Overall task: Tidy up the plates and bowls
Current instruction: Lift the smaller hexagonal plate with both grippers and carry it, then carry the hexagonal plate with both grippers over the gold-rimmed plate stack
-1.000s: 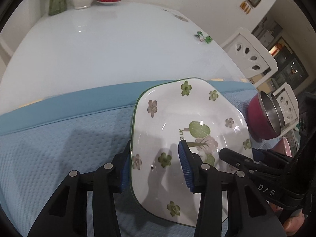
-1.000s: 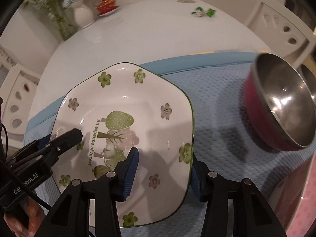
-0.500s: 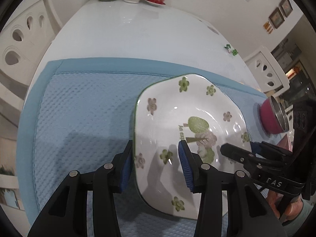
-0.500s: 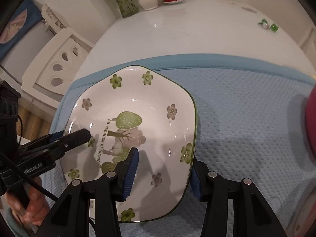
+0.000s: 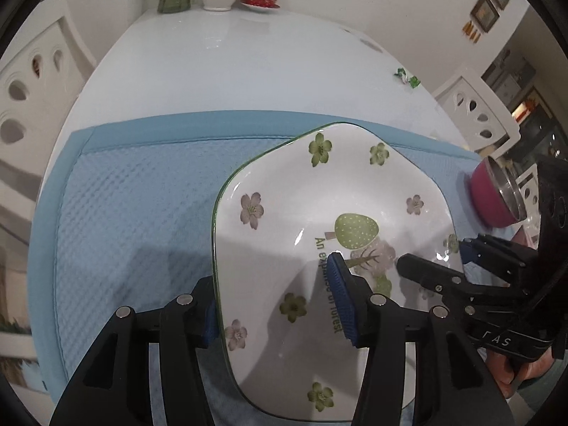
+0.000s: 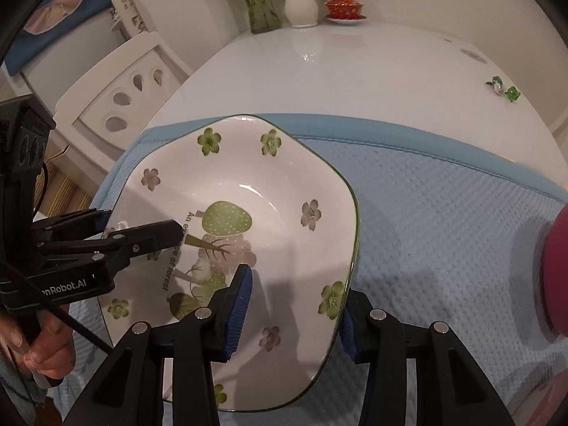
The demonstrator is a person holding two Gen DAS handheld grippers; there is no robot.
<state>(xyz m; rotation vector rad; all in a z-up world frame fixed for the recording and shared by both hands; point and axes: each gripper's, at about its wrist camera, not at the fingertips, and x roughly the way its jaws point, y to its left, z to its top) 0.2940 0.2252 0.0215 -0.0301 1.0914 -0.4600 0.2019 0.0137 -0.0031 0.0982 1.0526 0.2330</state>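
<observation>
The flowered plate (image 5: 330,248) is lying on the blue mat (image 5: 135,213), left of the pink bowl (image 5: 491,195). The left gripper (image 5: 273,305) is straddling the plate's left rim, jaws opening; the right gripper (image 6: 294,312) is straddling its right rim, jaws closing.

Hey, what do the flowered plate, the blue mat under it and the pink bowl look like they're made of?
Flowered plate: probably glazed ceramic; glossy white surface with sharp light glints, printed flowers and a thin green rim.
Blue mat: looks like soft woven or quilted fabric; matte, dimpled waffle texture with a smooth stitched border.
Pink bowl: apparently stainless steel inside, going by the shiny grey rim, with a magenta outer coating or shell; which, I cannot tell.
</observation>
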